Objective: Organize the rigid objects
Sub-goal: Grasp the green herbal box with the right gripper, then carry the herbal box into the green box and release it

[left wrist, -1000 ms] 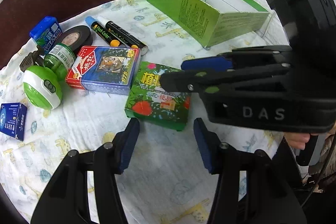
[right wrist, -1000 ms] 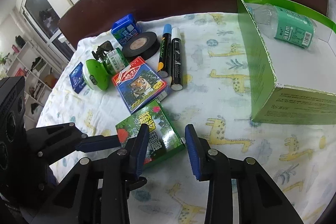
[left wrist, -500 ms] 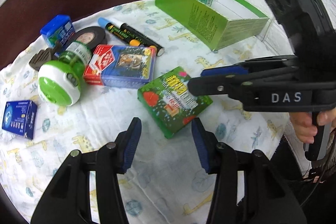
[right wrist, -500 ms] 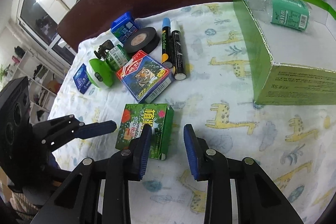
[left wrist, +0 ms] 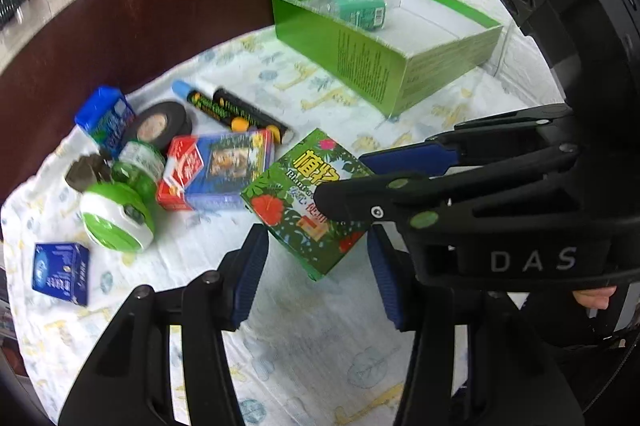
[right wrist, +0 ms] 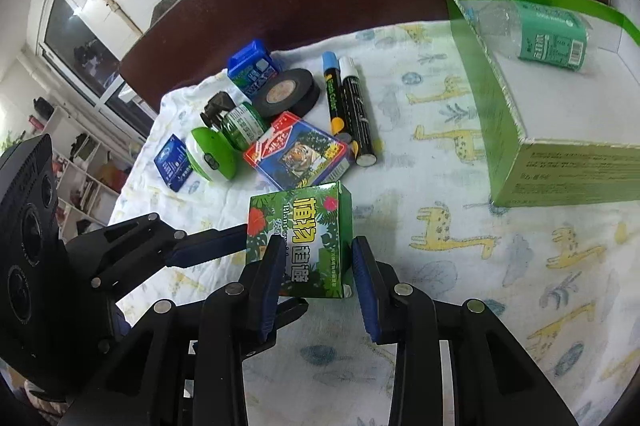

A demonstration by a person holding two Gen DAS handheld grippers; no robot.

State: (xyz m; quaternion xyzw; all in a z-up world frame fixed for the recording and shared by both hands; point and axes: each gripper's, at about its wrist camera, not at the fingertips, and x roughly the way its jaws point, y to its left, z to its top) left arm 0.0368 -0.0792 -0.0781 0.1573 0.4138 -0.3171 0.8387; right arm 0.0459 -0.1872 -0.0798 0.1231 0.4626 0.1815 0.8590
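Sliding in around the green leafy box (right wrist: 300,238), the right gripper (right wrist: 316,276) now has its open jaws beside it, ready to squeeze, while the left gripper (left wrist: 316,274) waits open; the green tray (right wrist: 560,162) sits at 2 o'clock.

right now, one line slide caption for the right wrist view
Open right gripper straddles the green floral-print cardboard box on the giraffe-print cloth, left gripper beside it.
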